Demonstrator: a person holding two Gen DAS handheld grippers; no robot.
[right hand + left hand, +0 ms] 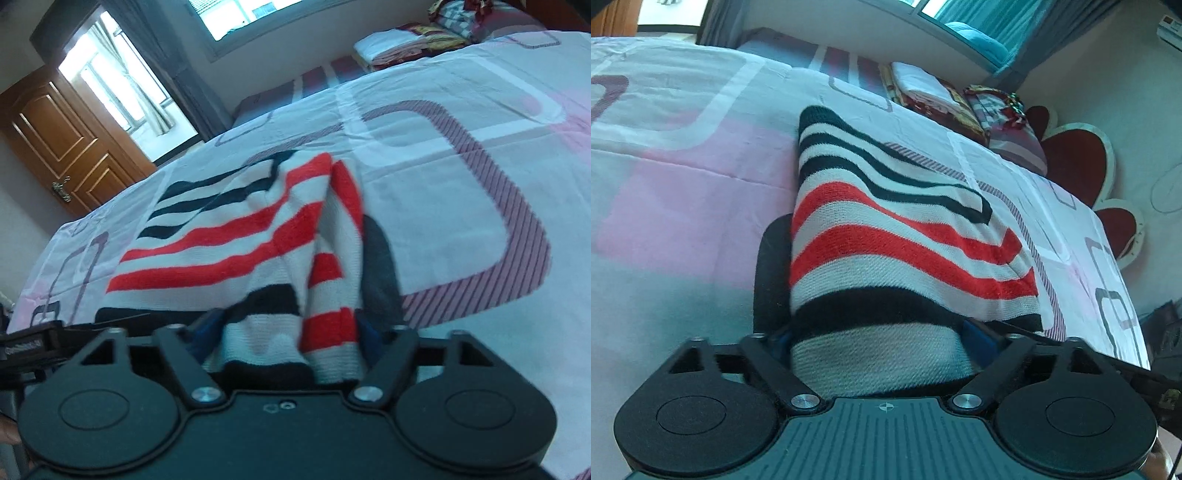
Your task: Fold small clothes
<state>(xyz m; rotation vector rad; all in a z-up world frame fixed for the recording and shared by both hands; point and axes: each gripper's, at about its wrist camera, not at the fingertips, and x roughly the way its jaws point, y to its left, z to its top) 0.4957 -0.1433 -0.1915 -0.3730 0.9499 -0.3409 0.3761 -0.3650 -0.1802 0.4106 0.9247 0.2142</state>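
Note:
A small knitted garment point(886, 236) with red, black and white stripes lies on the bed, one edge lifted. My left gripper point(882, 295) is shut on its near edge; the cloth drapes over the jaws and hides the fingertips. In the right wrist view the same striped garment point(229, 236) bunches up between the jaws. My right gripper point(295, 295) is shut on it, its right finger point(380, 258) dark beside a hanging fold.
The bed sheet point(683, 155) is white and pink with rounded-square prints. Folded clothes point(923, 88) are stacked at the bed's far end, also in the right wrist view point(399, 48). A red heart-shaped headboard point(1075, 162) stands behind. A wooden door point(62, 147) is at left.

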